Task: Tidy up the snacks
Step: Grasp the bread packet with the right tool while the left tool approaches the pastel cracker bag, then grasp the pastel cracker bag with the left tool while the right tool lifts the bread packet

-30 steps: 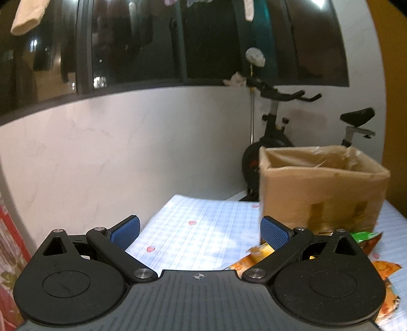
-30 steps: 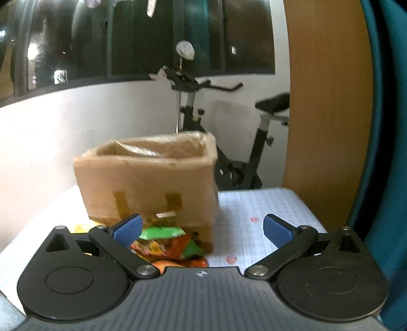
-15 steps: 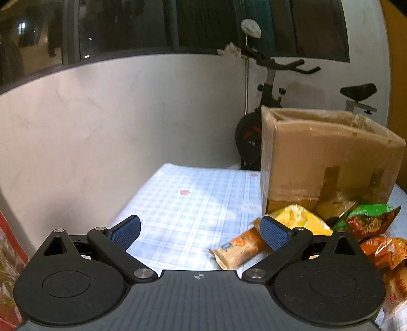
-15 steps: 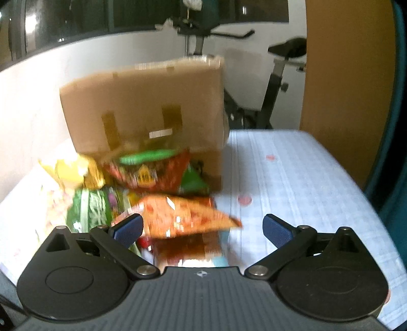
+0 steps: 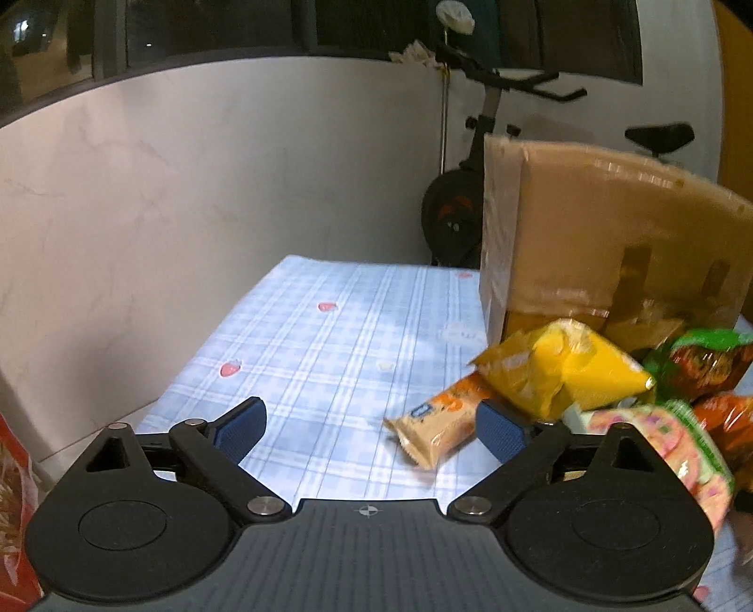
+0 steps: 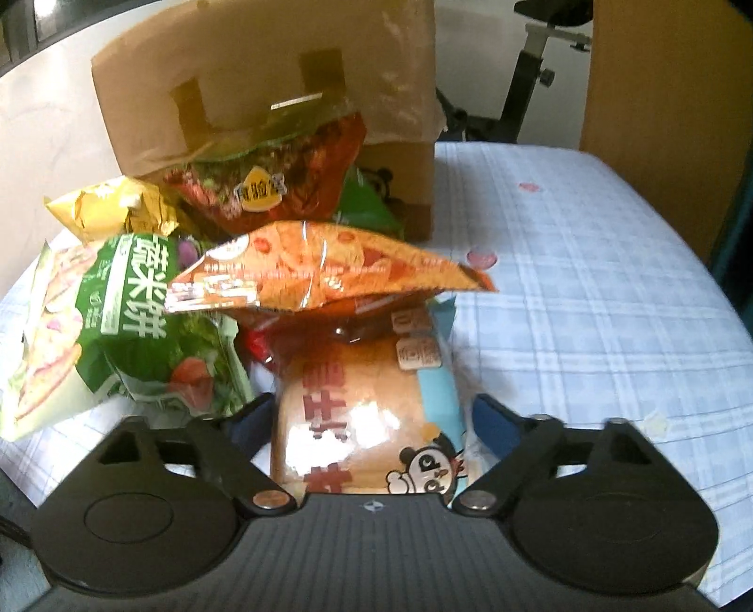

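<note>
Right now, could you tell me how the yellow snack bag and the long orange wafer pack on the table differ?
The yellow snack bag is puffy and leans near the cardboard box; the orange wafer pack is slim and lies flat. The bag partly covers the pack's far end. Both are sealed and rest on the checked tablecloth.

1. You've got a white marbled wall [image 5: 197,188] on the left, dark window [image 5: 329,23] above it.
2. Exercise bike [image 5: 475,188] sits in the far corner.
3. Wood panel [image 6: 659,94] stands on the right.
4. Blue plaid tablecloth [image 5: 339,339] is brightly lit.
</note>
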A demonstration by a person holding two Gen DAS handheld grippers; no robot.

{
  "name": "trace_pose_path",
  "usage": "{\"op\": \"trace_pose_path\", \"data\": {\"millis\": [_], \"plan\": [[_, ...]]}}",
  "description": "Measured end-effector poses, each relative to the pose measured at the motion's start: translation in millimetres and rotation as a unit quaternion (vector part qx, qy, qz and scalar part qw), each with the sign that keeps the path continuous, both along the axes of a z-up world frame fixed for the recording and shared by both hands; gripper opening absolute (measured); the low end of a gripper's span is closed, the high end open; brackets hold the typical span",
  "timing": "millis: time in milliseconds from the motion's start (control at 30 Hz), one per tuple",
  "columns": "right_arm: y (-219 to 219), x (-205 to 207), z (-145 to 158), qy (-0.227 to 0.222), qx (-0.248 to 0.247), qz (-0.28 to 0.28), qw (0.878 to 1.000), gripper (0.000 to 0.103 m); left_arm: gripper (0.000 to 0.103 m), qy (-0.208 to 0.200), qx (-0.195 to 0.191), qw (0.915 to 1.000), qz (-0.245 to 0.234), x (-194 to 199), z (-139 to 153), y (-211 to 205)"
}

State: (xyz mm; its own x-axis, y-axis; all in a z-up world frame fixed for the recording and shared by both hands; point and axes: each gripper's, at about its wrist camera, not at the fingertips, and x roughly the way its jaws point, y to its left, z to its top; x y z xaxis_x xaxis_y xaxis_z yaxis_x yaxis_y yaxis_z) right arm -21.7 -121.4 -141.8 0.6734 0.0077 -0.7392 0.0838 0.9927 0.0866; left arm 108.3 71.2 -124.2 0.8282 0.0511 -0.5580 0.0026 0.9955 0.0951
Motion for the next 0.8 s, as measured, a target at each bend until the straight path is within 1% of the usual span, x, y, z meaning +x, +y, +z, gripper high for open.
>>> {"op": "trace_pose_path", "data": {"millis": [67,133,233,367,433,533,633,800], "plan": [[0,0,-1,-0.002,0.002,0.004,1.000,0.079,0.091,0.013,0.001,0.9999,-0.002,4,-5,1],[0,0,1,-0.005,-0.003,0.008,1.000,0.077,0.090,0.024,-0.010,0.9996,-0.008,5,-8,3],[-3,1,1,-0.009,-0.006,0.004,1.000,0.075,0.089,0.024,-0.030,0.9989,-0.025,0,-10,-1],[-4,4,0,-0.013,-0.009,0.002,1.000,0.075,0.089,0.024,-0.027,0.9983,-0.046,-2,-10,-12],[-4,5,-1,-0.015,-0.012,0.003,1.000,0.075,0.087,0.026,-0.033,0.9978,-0.051,-1,-8,-16],[-5,3,-2,-0.018,-0.007,0.003,1.000,0.075,0.087,0.029,-0.063,0.9958,-0.061,-2,-3,-19],[-5,3,-3,-0.021,-0.006,0.002,1.000,0.075,0.087,0.035,-0.093,0.9919,-0.079,-5,-1,-28],[-4,1,-4,-0.024,-0.005,0.001,1.000,0.075,0.087,0.062,-0.139,0.9810,-0.120,-10,-7,-56]]}}
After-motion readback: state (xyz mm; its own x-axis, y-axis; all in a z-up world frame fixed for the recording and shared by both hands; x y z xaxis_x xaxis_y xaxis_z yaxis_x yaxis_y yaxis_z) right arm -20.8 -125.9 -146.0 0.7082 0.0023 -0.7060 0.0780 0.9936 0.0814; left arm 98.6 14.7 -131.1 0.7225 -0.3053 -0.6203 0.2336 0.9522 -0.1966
